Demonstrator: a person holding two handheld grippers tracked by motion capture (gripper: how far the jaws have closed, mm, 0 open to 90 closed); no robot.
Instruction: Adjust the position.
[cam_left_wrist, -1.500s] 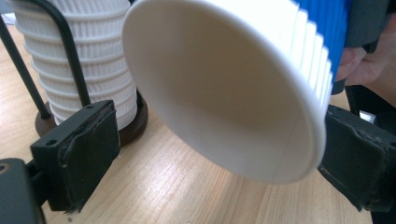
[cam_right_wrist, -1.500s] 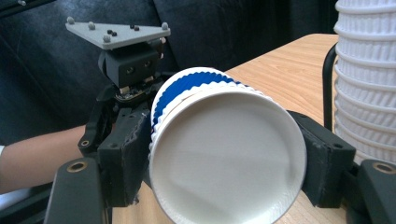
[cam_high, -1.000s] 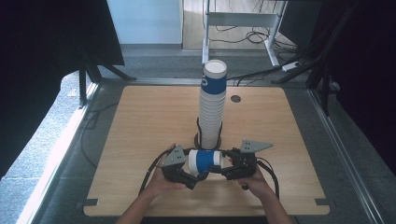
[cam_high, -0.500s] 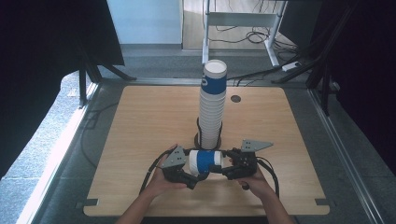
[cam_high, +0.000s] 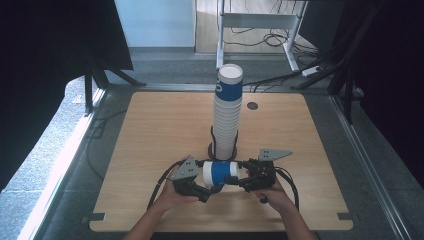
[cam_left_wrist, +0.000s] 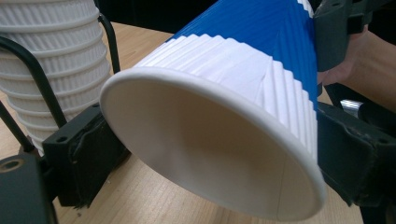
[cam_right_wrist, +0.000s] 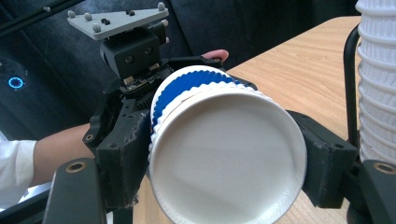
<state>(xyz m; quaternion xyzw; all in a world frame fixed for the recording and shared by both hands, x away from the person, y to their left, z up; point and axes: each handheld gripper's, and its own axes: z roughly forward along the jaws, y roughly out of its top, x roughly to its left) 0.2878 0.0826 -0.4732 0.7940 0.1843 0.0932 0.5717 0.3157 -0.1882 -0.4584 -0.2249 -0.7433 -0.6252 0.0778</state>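
Even daylight on the table (cam_high: 150, 130) (dark surroundings); close gripper views slightly soft.

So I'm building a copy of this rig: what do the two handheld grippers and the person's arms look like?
Both the left gripper and the right gripper are black and blocky with two thick jaws. Each carries a grey three-cornered plate on top, studded with small screws, and trails black cables over the table. The forearms are bare in the high view; a white sleeve shows in the right gripper view.

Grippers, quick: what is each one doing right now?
Left gripper: shut on the open end of the cup.
Right gripper: shut on the cup's base end.
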